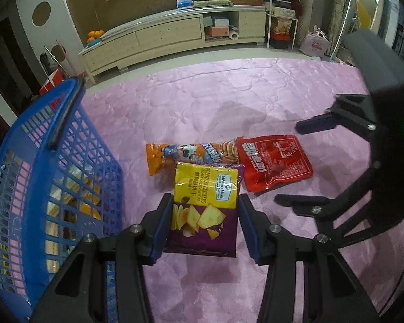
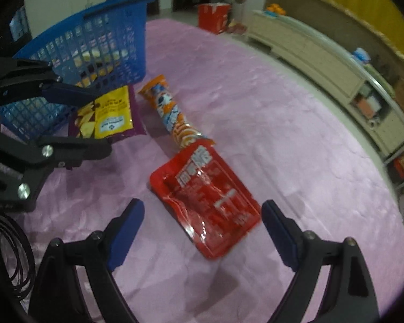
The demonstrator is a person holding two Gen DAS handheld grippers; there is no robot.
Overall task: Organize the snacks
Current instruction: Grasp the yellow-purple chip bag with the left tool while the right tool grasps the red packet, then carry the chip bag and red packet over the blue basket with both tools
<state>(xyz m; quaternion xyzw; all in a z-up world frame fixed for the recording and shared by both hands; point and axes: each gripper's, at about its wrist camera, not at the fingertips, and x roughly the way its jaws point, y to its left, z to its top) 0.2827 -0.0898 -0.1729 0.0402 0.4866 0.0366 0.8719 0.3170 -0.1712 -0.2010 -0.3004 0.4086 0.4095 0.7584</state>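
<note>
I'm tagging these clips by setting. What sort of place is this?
Most likely a home living room or bedroom. A long low cabinet with drawers stands against the wall with oranges on it, and the snacks lie on a pink quilted cover, perhaps a bed.

basket [image 1: 67, 161] contents: unclear thru mesh | orange pack [image 1: 191, 153]: part under cracker bag [image 1: 204, 210]

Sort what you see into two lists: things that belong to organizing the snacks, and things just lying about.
Belongs:
blue basket
purple cracker bag
orange snack pack
red pouch

Lying about:
oranges
tissue box
red box
</note>
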